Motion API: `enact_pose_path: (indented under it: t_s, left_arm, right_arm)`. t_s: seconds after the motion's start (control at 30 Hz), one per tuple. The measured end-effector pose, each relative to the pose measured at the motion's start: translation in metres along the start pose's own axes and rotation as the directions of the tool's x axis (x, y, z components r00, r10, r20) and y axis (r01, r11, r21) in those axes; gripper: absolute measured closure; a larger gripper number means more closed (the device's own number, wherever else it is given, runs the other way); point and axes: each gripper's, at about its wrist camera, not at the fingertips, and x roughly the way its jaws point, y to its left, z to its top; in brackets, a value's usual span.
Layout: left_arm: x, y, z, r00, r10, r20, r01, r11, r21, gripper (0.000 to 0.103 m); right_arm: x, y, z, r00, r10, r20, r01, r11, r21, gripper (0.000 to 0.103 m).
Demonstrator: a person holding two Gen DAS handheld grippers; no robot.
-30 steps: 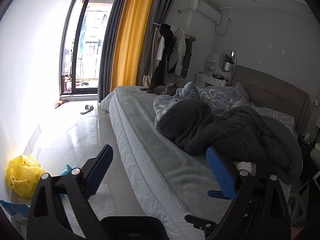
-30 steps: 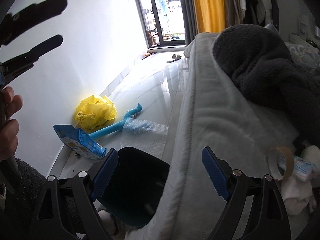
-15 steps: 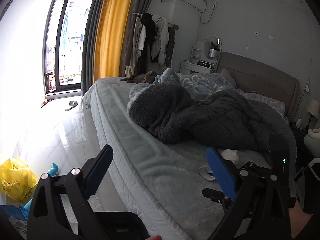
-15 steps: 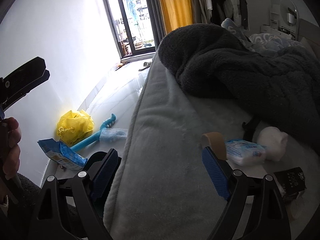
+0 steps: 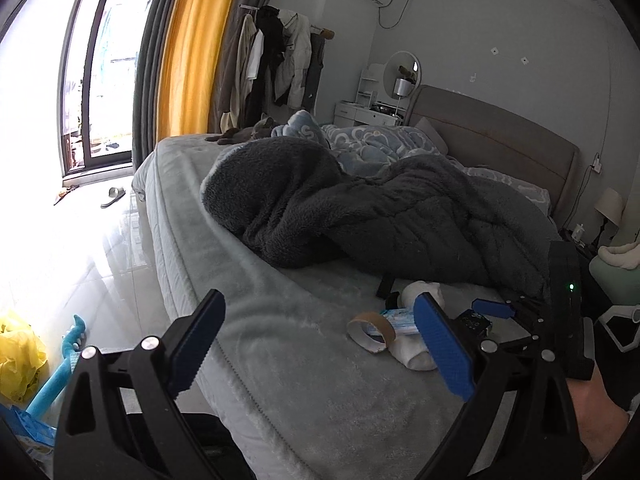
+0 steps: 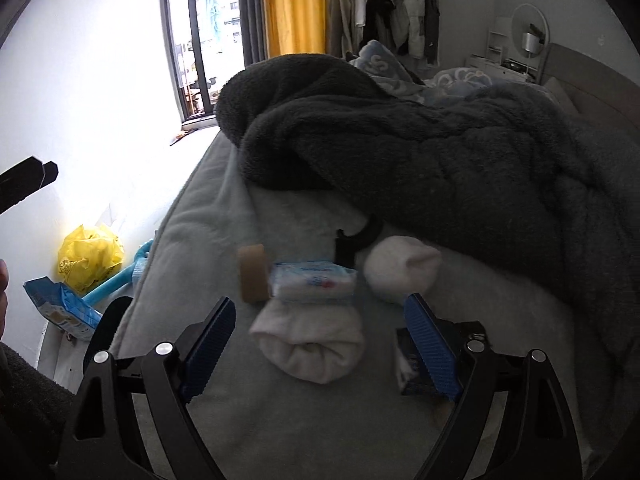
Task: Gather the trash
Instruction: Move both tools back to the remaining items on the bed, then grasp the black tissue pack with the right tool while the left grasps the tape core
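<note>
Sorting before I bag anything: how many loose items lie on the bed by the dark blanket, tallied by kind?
Brown cardboard tape roll: 1
White-and-blue soft tissue pack: 1
White rolled cloth bundles: 2
Small dark printed box: 1
Black curved piece at the blanket's edge: 1
Total: 6

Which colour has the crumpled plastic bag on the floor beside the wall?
The plastic bag is bright yellow; it shows best in the right wrist view.

Beside the pale grey-green bed [image 6: 224,420]: yellow bag [image 6: 90,258], blue packet [image 6: 60,310]. On it: charcoal blanket [image 6: 440,152], brown tape roll [image 6: 253,273], white socks [image 6: 312,350].
</note>
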Motion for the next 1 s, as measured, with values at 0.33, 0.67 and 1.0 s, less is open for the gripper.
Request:
enact_pose_path:
  t_s: [0.33,0.67,1.0]
  left_arm:
    - [0.034,-0.033,-0.014,0.995,-0.072,-0.072,0.075,0.996,0.04,0.007]
    - [0.075,-0.054,-0.03,0.985,-0.075,-0.153,0.084,0.995,0.056,0.008]
    - [0.117,-0.049,-0.042,0.97,-0.11,-0.219,0.095,0.992,-0.077,0.024]
  right_arm:
    - [0.011,-0.055,-0.021,0.995,-0.064,-0.071,0.069,0.996,0.064,0.015]
    - [0.029,-0.071,-0.032,0.99,-0.049,-0.131,0.056,0.997,0.053,0.015]
    - [0.037,-0.08,-0.038,0.987,0.013,-0.163,-0.003,0.998,0.061,0.026]
